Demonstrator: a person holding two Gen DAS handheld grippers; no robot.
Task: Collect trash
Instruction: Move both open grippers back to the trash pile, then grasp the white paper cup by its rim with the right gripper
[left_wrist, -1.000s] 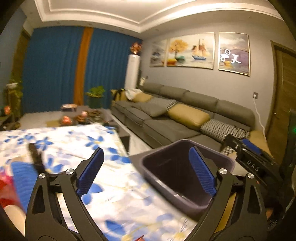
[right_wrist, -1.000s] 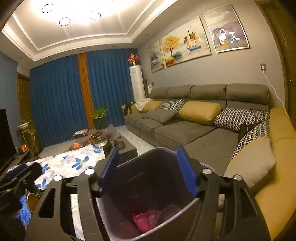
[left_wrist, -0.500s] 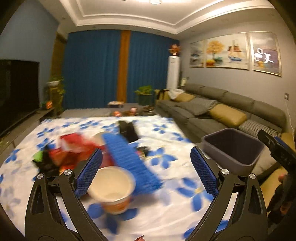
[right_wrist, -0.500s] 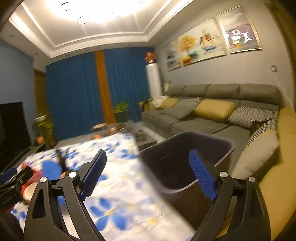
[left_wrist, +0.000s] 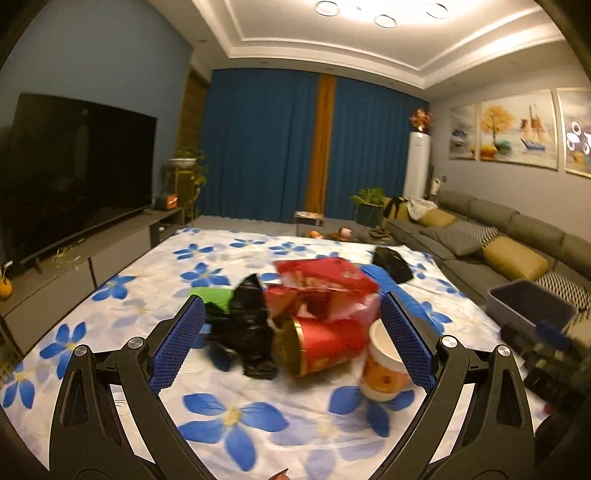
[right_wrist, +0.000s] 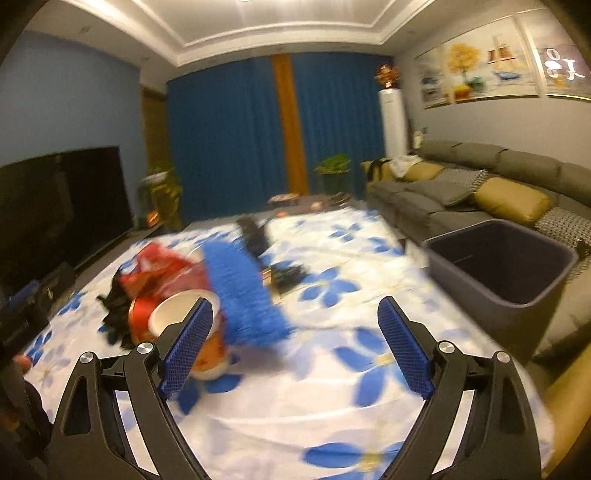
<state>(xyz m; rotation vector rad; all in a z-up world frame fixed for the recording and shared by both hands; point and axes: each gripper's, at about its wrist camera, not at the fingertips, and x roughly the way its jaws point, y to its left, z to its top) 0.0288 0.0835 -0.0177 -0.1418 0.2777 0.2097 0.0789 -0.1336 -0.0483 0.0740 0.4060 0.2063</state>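
A heap of trash lies on the flowered tablecloth (left_wrist: 229, 406): a red can (left_wrist: 325, 341) on its side, crumpled black plastic (left_wrist: 247, 325), a red snack bag (left_wrist: 321, 277), a paper cup (left_wrist: 384, 363) and a blue packet (right_wrist: 242, 291). My left gripper (left_wrist: 291, 347) stands open just short of the heap, nothing between its pads. My right gripper (right_wrist: 295, 347) is open over the cloth, the paper cup (right_wrist: 184, 321) behind its left finger. The dark grey bin (right_wrist: 506, 266) stands at the table's right edge, also seen small in the left wrist view (left_wrist: 532, 306).
A grey sofa (right_wrist: 480, 188) with yellow cushions runs along the right wall behind the bin. A large television (left_wrist: 74, 177) on a low cabinet fills the left side. More black plastic (left_wrist: 391, 264) lies farther back on the cloth.
Both grippers have swung left, away from the bin and toward the trash heap. The right gripper was over the bin a second ago and its jaws have widened.
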